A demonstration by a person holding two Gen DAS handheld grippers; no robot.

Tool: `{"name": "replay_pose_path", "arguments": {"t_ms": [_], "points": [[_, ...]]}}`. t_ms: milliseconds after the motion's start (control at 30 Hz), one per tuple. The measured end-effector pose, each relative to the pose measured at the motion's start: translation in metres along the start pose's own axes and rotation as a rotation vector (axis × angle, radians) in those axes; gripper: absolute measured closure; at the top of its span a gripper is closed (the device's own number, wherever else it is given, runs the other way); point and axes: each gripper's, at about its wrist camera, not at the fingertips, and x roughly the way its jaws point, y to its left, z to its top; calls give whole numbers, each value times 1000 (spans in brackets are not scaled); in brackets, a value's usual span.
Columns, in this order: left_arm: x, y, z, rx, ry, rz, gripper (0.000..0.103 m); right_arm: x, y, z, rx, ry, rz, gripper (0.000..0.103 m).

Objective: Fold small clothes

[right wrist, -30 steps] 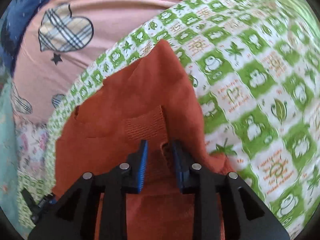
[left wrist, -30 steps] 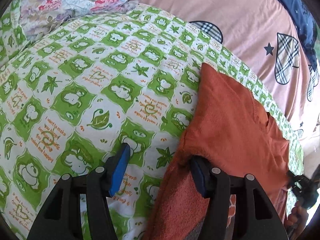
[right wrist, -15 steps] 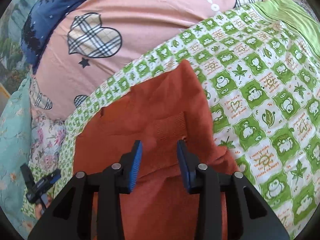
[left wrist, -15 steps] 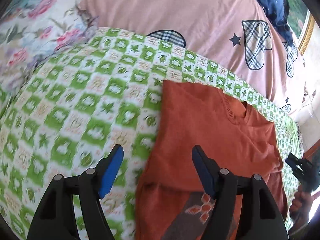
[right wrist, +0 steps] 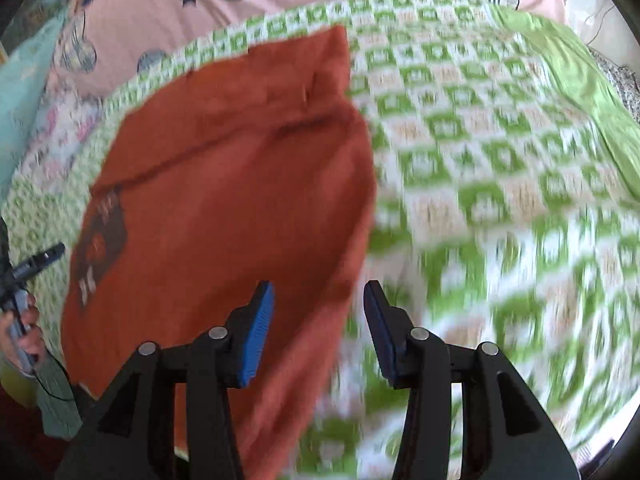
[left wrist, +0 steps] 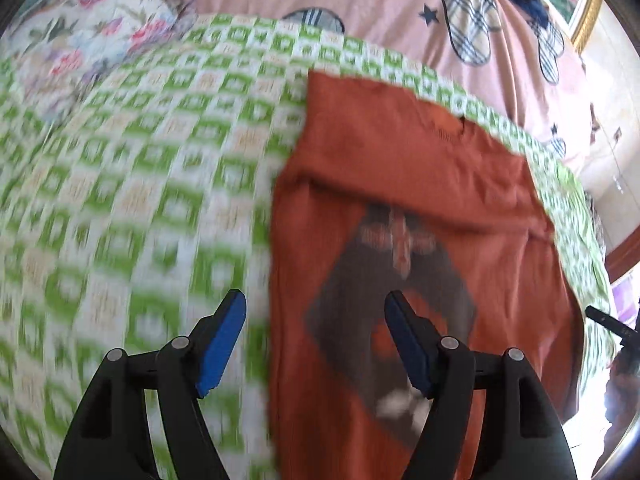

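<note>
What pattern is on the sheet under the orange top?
The sheet has green and white checks with small cartoon prints, clearest in the right wrist view beside the orange top.

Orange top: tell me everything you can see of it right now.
The orange top is a small knit-looking garment with a ribbed neckline at its far edge and a dark diamond print on the front. It lies flat on the green checked sheet, its upper part folded down over the print. Neither tongs touch it: the left tongs and right tongs hover open above its side edges, the right opening.
</note>
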Motion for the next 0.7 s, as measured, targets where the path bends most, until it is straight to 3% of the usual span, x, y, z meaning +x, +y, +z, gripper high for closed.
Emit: {"name": "replay_pose_path", "arguments": {"t_ms": [100, 200, 367, 467, 533, 600, 700], "points": [[-8, -5, -29, 20, 48, -2, 29, -5, -4, -26, -57, 22, -154, 55], [-15, -12, -59, 67, 96, 5, 29, -28, -33, -37, 23, -3, -215, 55], [-21, -17, -101, 96, 170, -51, 26, -41, -58, -44, 154, -32, 45, 55], [-26, -20, -116, 111, 169, -66, 21, -28, -47, -49, 126, 0, 122, 55], [-30, -20, -124, 91, 175, -120, 21, -18, -39, -54, 121, 25, 193, 55], [-33, -20, -130, 69, 179, -176, 21, -13, -37, -56, 116, 19, 244, 54], [-35, -20, -136, 60, 170, -204, 21, -12, -43, -61, 129, 10, 301, 54]]}}
